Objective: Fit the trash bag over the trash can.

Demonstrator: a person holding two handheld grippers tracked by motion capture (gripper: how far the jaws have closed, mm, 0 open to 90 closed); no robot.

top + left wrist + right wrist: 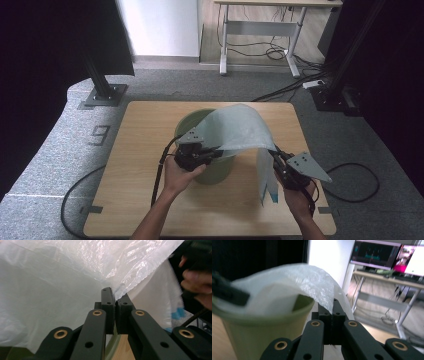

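A green bin (215,167) stands in the middle of the wooden table (145,130). A thin white plastic bag (240,131) arches over its mouth and hangs down at the right, with blue print near its lower end. My left gripper (220,152) is at the bin's near rim, shut on the bag's edge (117,291). My right gripper (274,154), right of the bin, is shut on another part of the bag (324,298), the film pinched between its jaws. The bin (259,327) with the bag (274,290) draped into it sits to the left in the right gripper view.
A white desk frame (260,30) with loose cables stands beyond the table on grey carpet. Black stand posts (102,85) sit at the far left and far right. Monitors (374,252) sit on a desk in the right gripper view. Cables trail from both grippers over the table edge.
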